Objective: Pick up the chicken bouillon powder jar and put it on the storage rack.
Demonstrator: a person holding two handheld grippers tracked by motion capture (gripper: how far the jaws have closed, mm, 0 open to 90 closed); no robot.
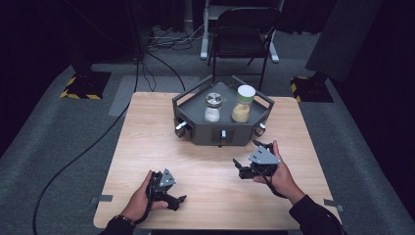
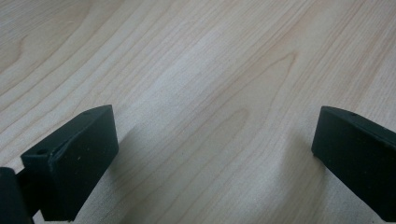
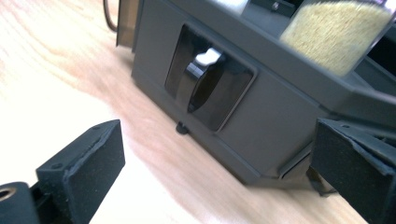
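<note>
A dark grey rack (image 1: 222,128) sits at the far middle of the table (image 1: 147,147), with two jars on top.

The rack has flat sides and cut corners, looks like hard plastic, and has a window in its front wall (image 3: 210,88) with a small white knob inside. One jar (image 1: 213,107) has a shiny lid and white grains; the other jar (image 1: 243,104) has a pale lid and yellow grains. The table is smooth light wood with lots of bare room in front of the rack and at both sides. The right gripper (image 1: 247,164) is near the rack's front right corner, not touching, jaws wide apart and holding nothing. The left gripper (image 1: 171,196) is well apart from the rack, near the table's front edge, jaws wide apart over bare wood.
</note>
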